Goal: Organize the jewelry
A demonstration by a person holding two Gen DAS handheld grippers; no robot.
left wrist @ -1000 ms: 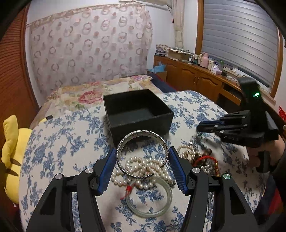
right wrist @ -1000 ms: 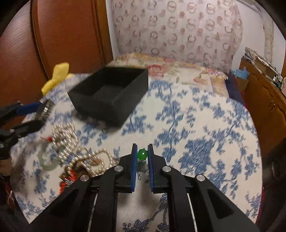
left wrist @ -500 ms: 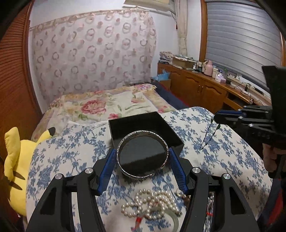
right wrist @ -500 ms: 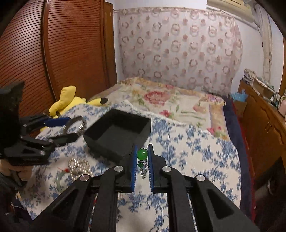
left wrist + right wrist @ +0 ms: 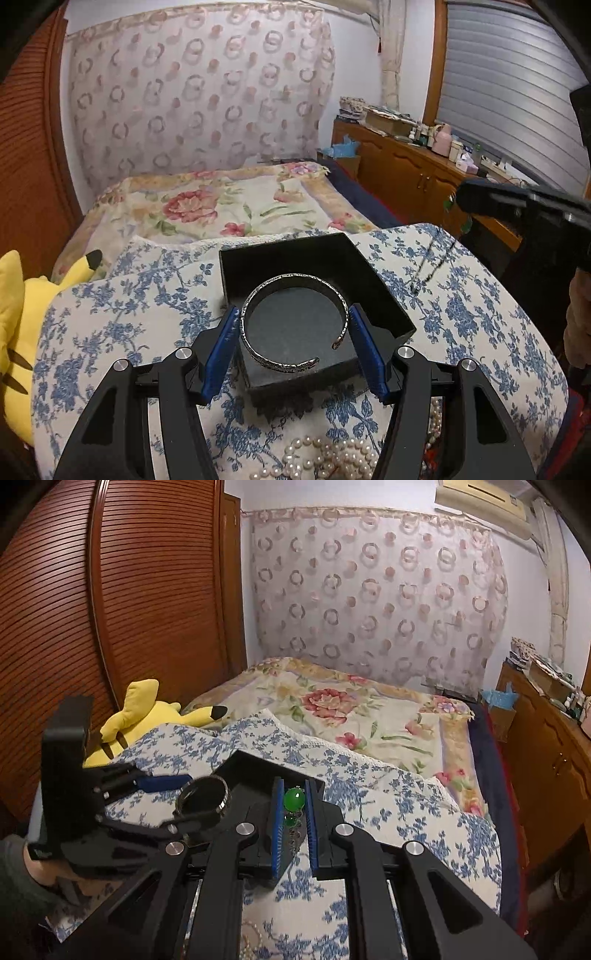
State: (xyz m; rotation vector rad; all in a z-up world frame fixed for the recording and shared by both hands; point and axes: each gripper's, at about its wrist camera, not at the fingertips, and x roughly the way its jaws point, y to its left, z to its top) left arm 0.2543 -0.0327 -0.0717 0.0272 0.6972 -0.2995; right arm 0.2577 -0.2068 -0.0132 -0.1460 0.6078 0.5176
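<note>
My left gripper (image 5: 293, 332) is shut on a silver cuff bangle (image 5: 295, 275), its blue pads pressing the two sides. The bangle hangs level above the open black box (image 5: 369, 273) on the blue-flowered cloth. In the right wrist view the same bangle (image 5: 221, 798) shows in the left gripper (image 5: 184, 802) over the box's (image 5: 255, 762) near corner. My right gripper (image 5: 294, 794) is shut on a green bead pendant (image 5: 294, 799), whose thin chain (image 5: 432, 266) dangles toward the cloth. From the left wrist view, the right gripper (image 5: 465, 197) is raised to the right of the box.
White pearl strands (image 5: 325, 458) lie on the cloth just under the left gripper. A yellow plush toy (image 5: 14, 332) sits at the left edge of the table. Beyond the table is a bed with a floral blanket (image 5: 221, 210), and a wooden cabinet (image 5: 406, 173) stands on the right.
The left gripper carried the bangle from above the pearls forward to above the black box. The right gripper rose with the green pendant, lifting its chain up from the cloth.
</note>
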